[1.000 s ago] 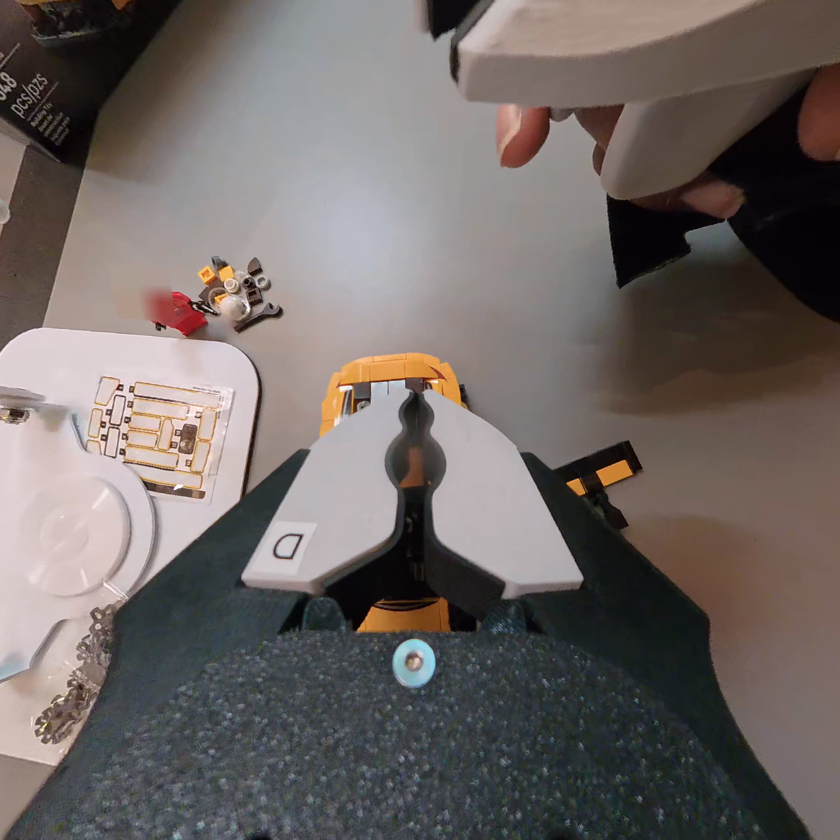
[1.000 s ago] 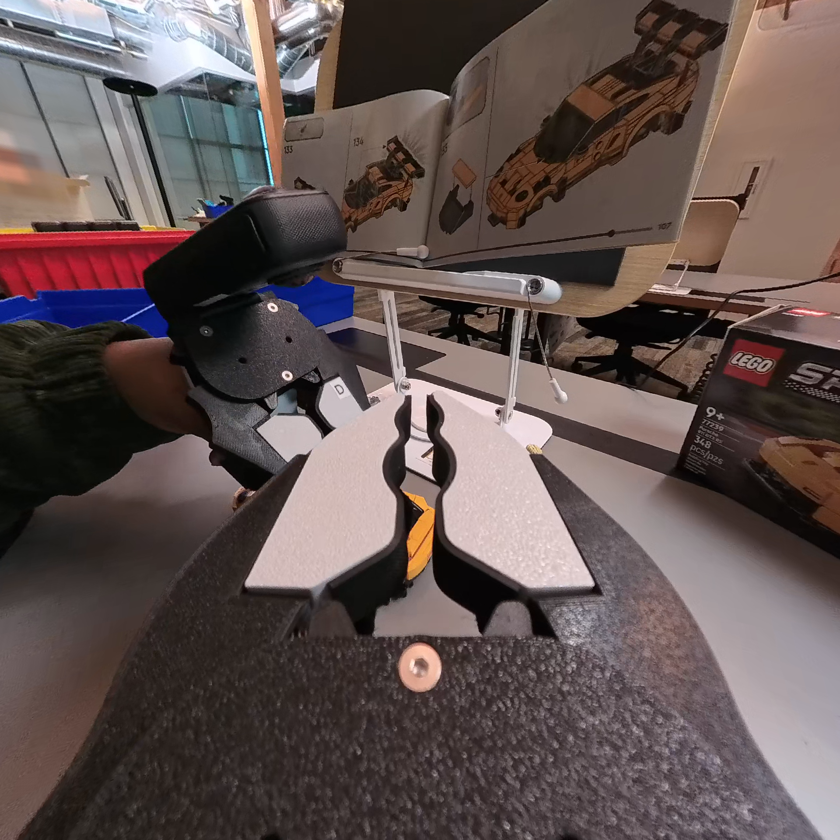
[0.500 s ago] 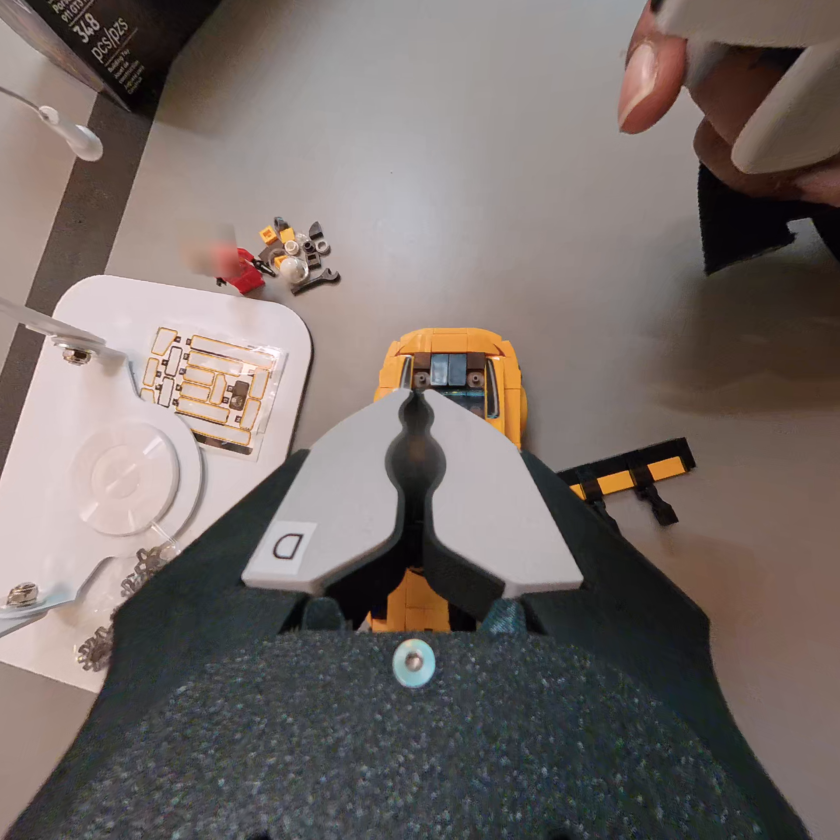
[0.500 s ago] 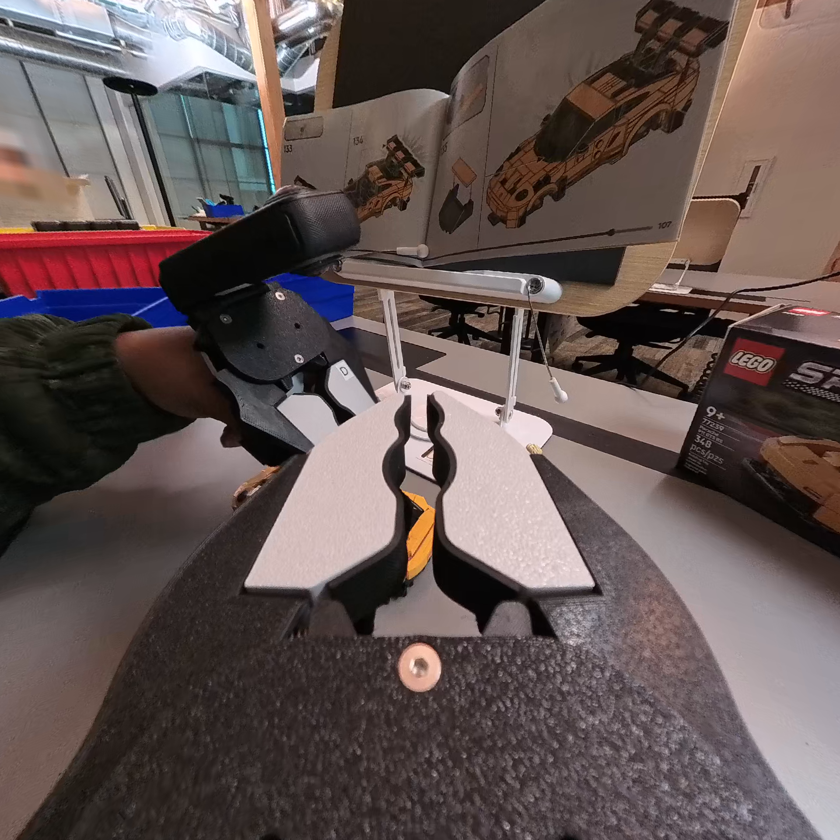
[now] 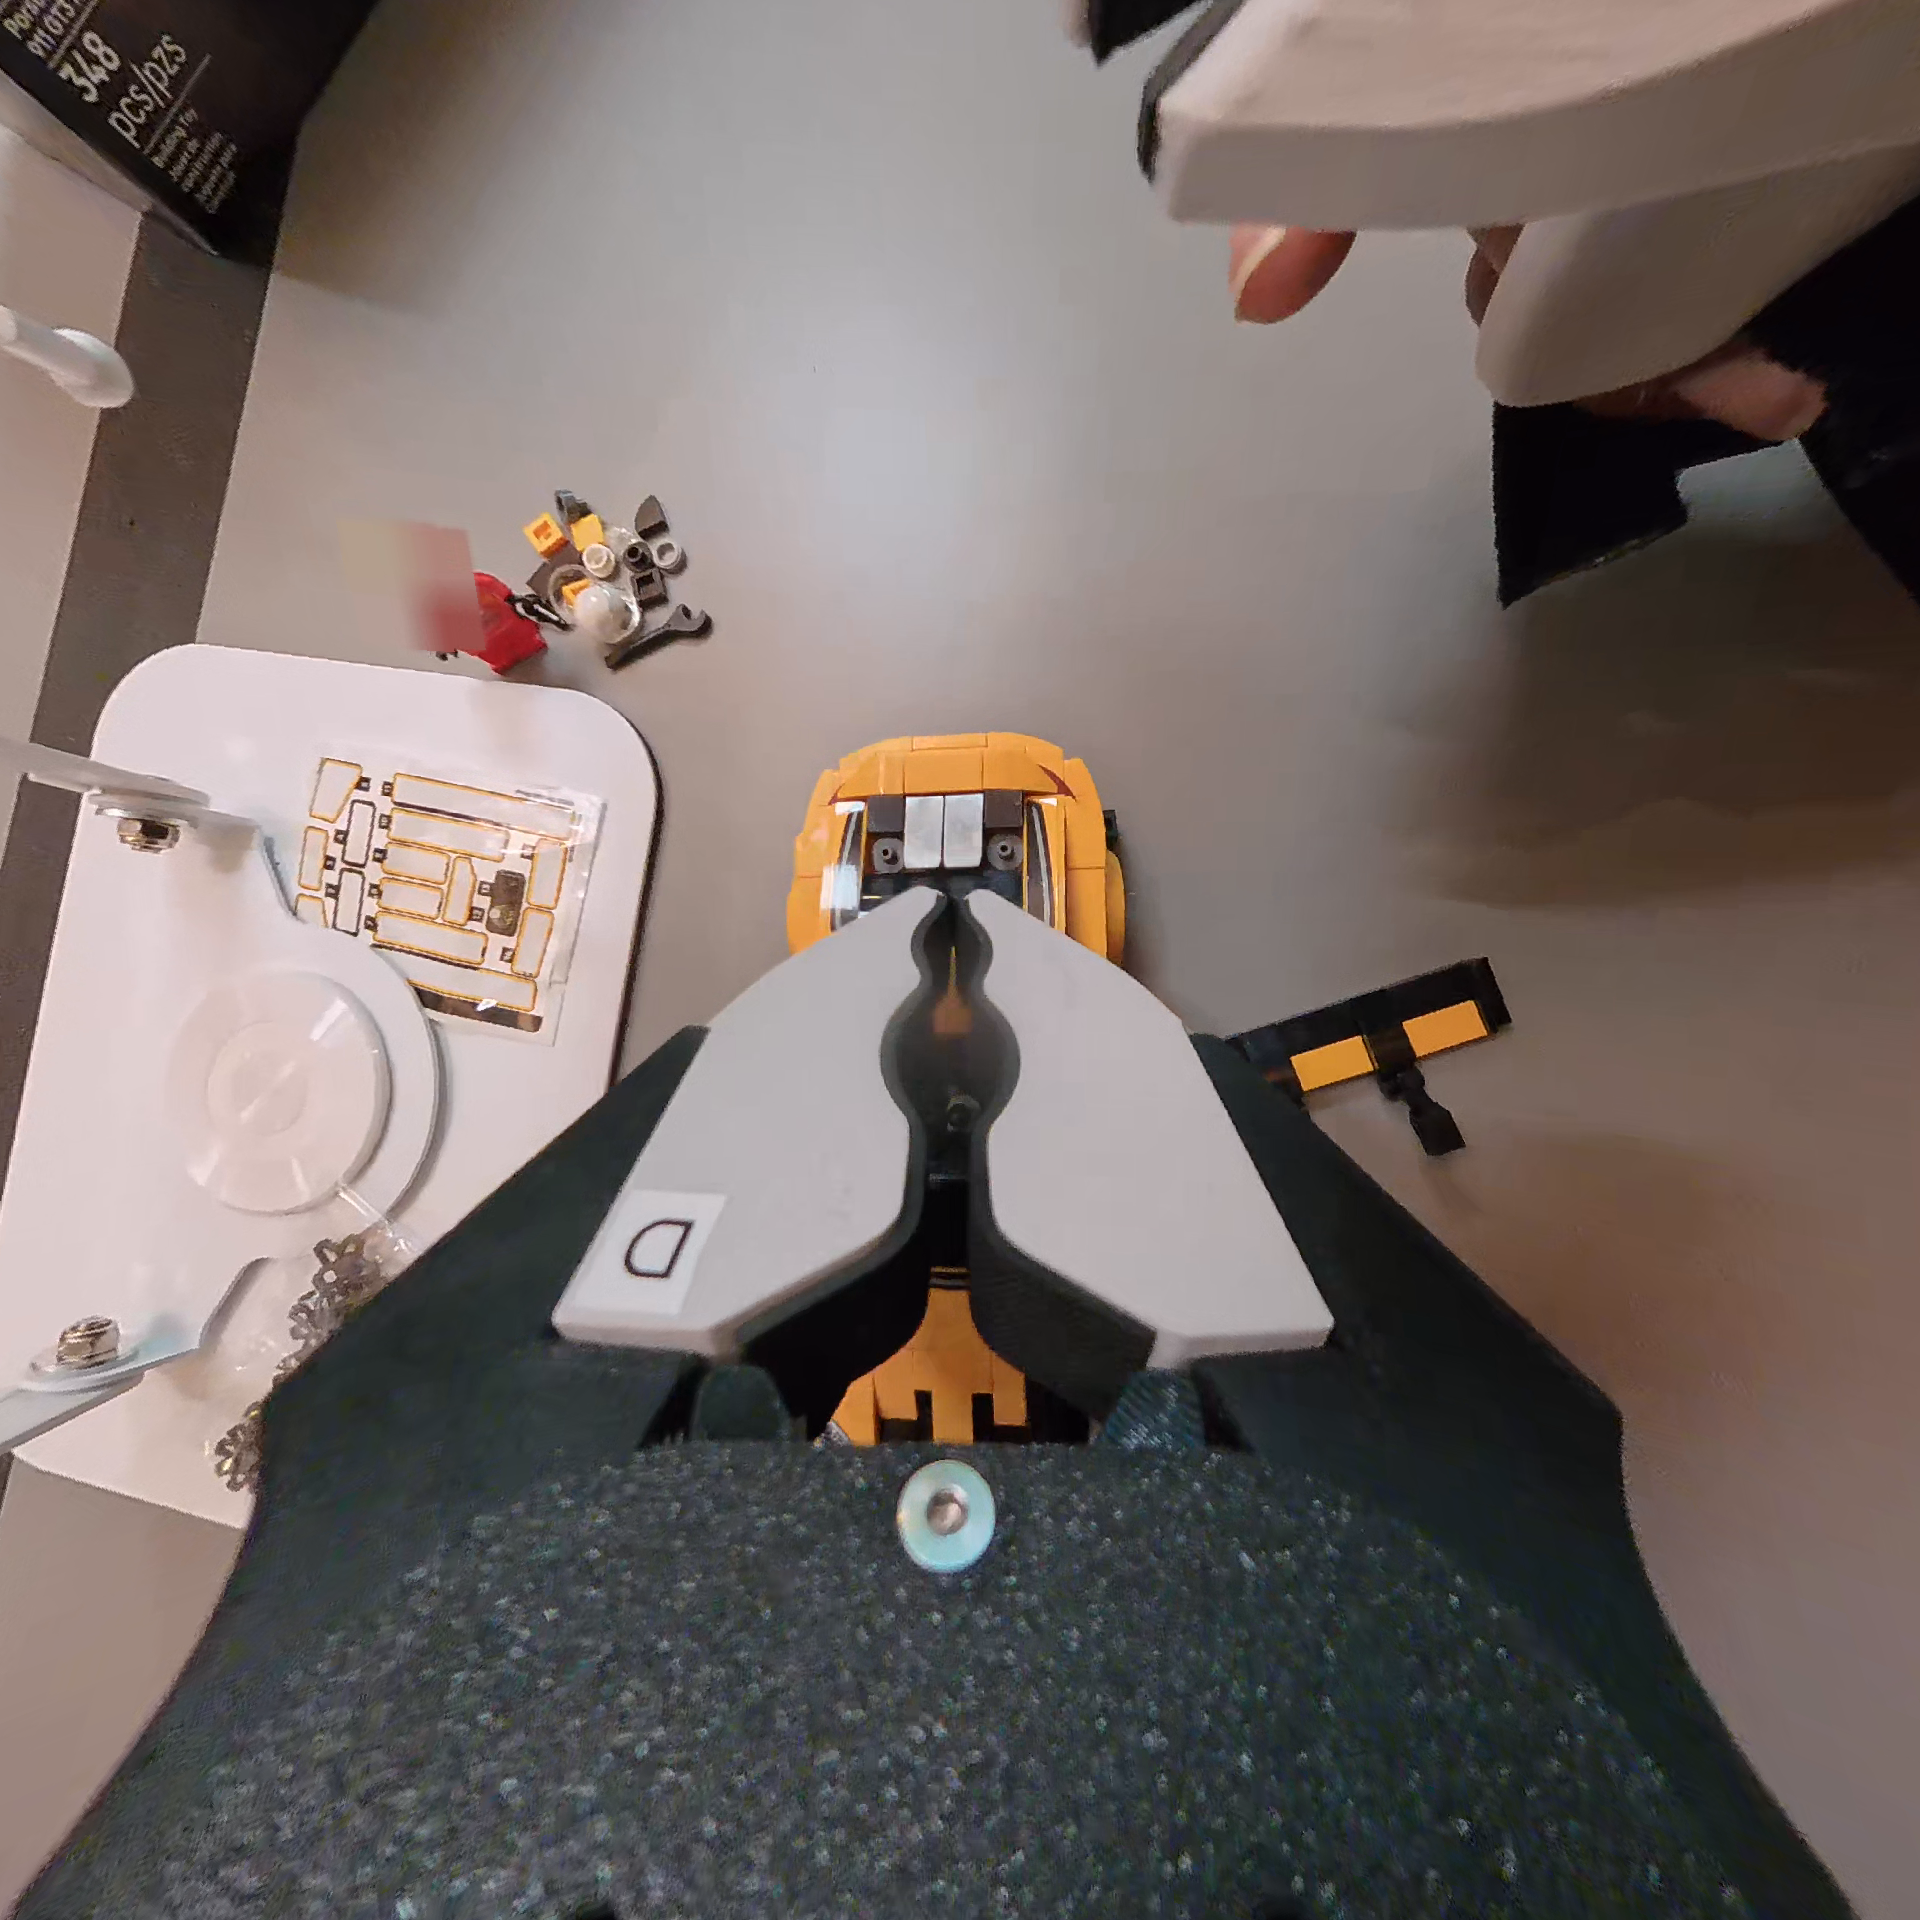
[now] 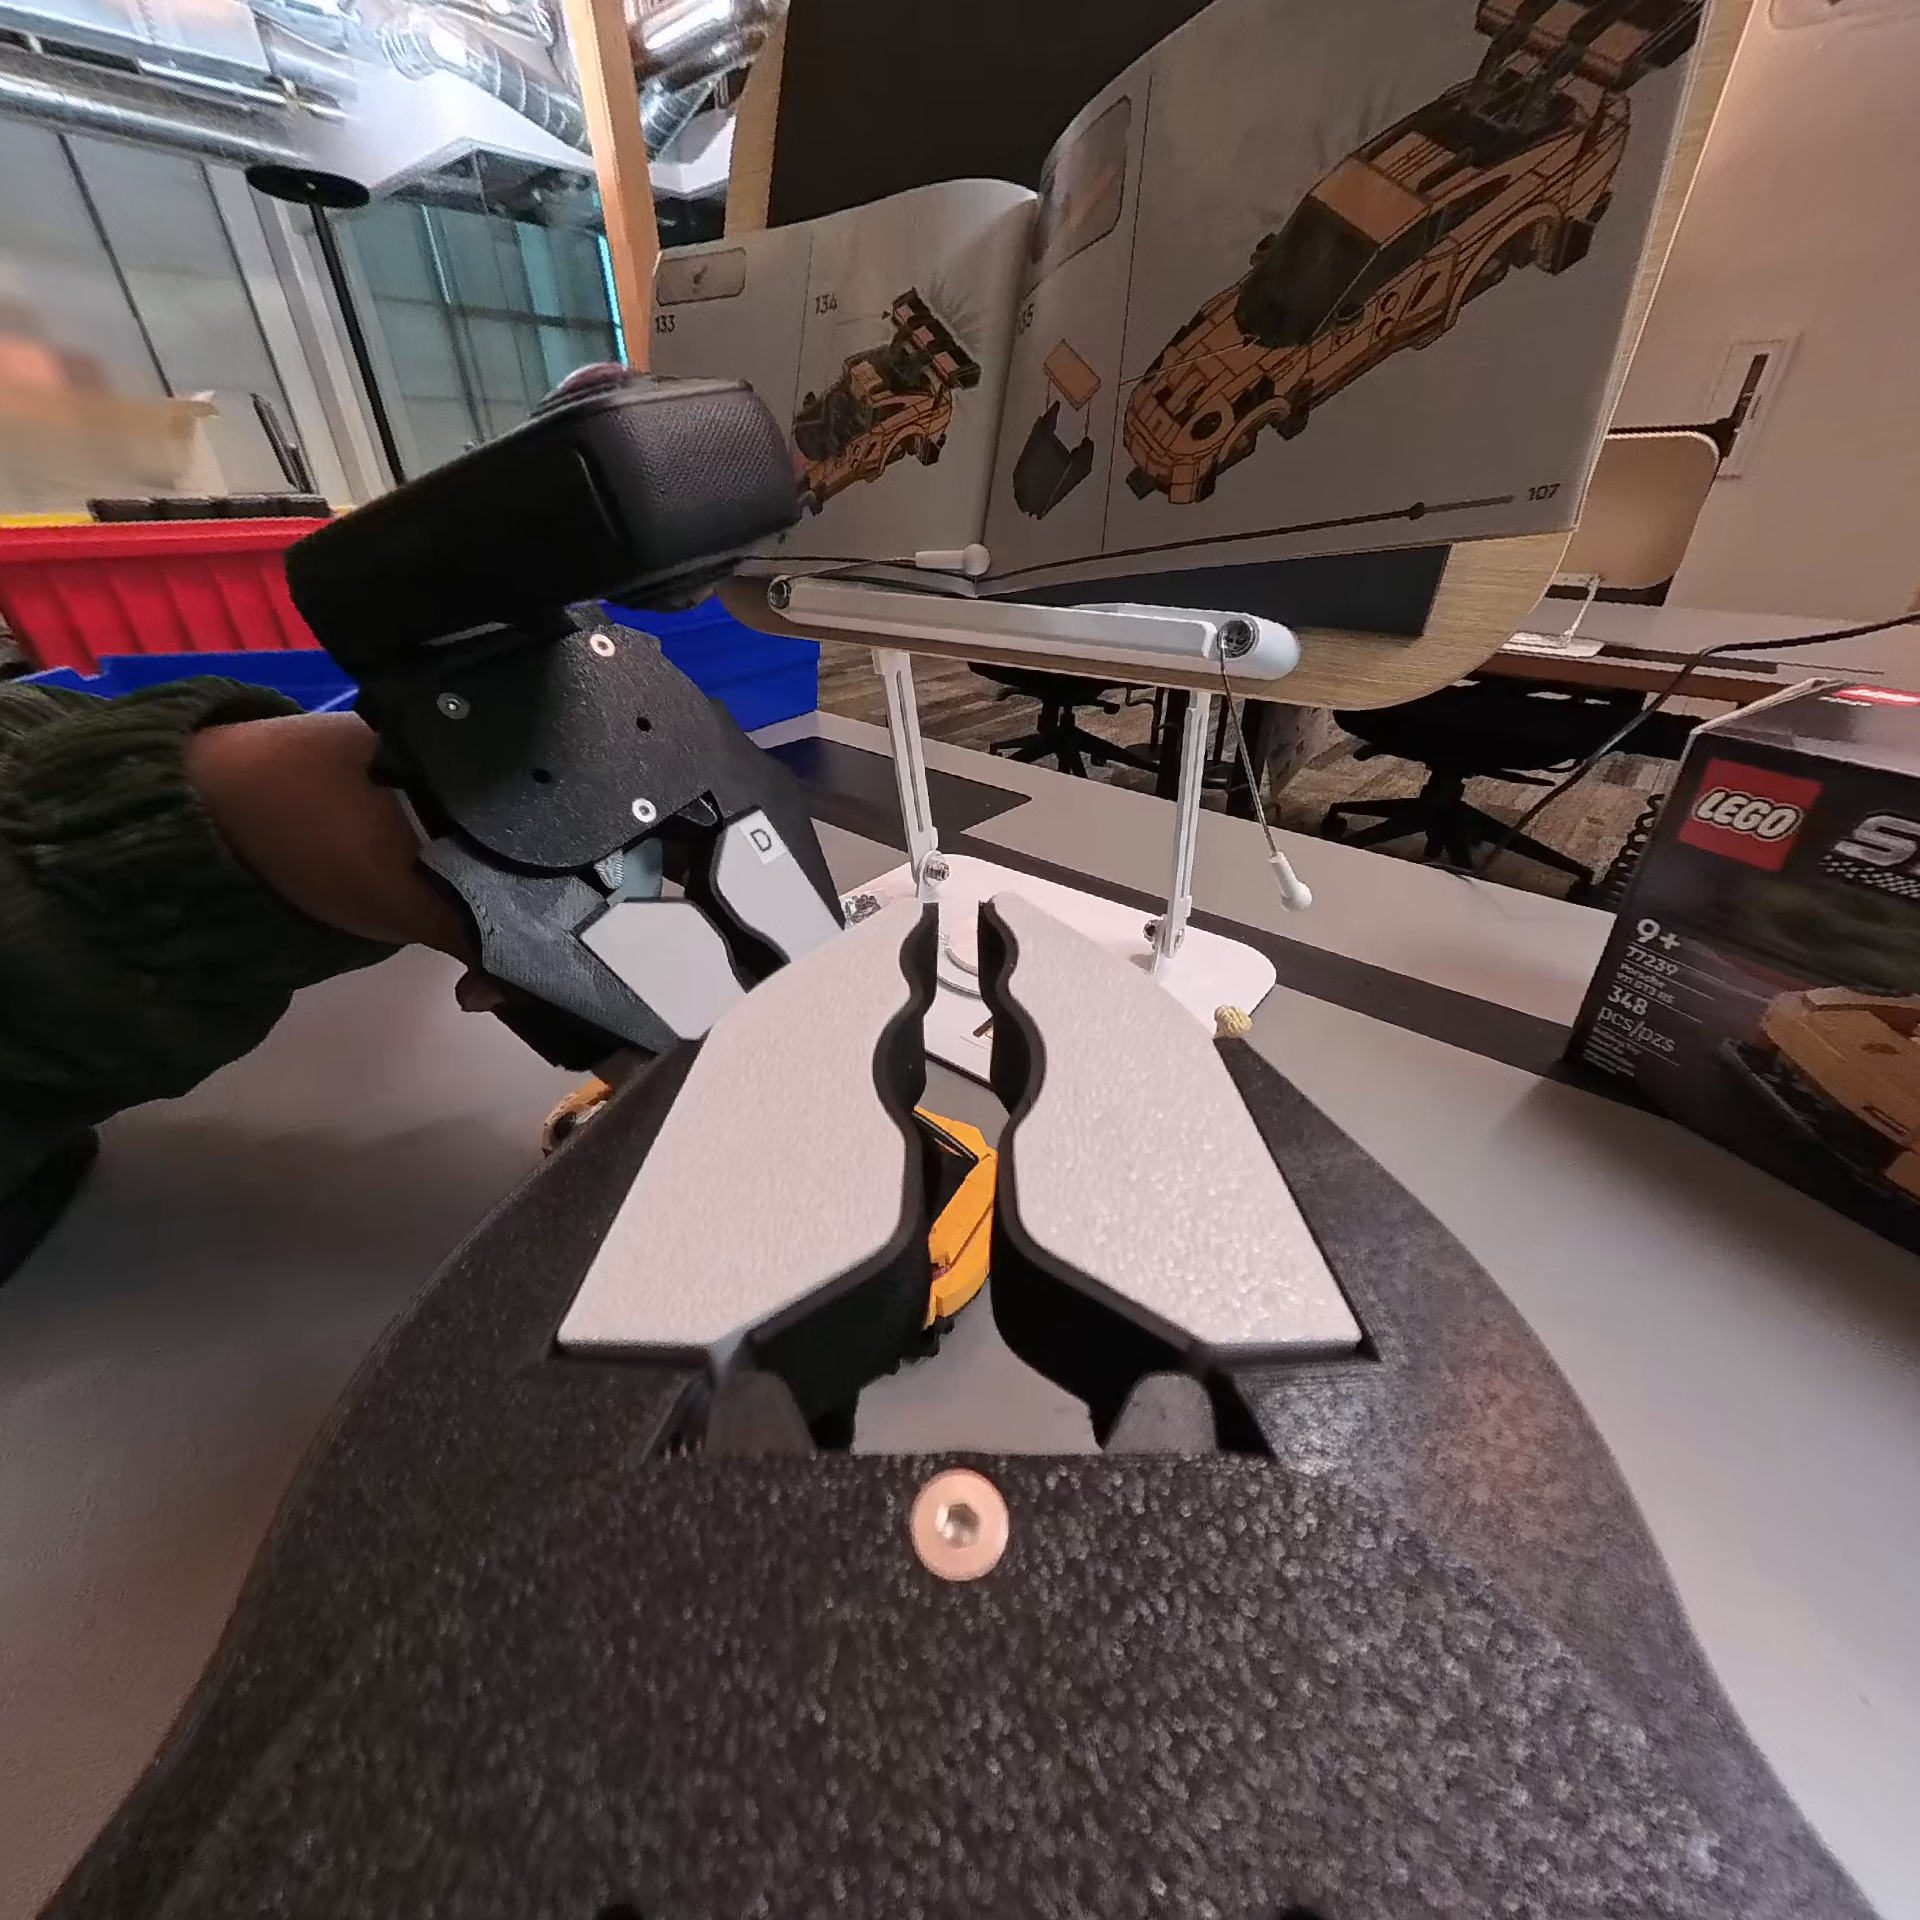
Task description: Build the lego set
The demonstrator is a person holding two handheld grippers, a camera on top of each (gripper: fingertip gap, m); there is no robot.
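While the grey table (image 5: pixel 935 364) is otherwise uncluttered, the orange lego car (image 5: pixel 956 821) sits right under the left gripper (image 5: pixel 954 920), whose jaws are pressed nearly together; whether they pinch any part of the car I cannot tell. A downward push off-centre could pop roof bricks loose or skid the car. Beside it lies the black-and-orange spoiler (image 5: pixel 1382 1034), seemingly not yet fitted. With slightly parted jaws holding nothing, the right gripper (image 6: pixel 958 920) hovers near the car and could knock it. Easily scattered, the loose small pieces (image 5: pixel 613 577) lie close by.
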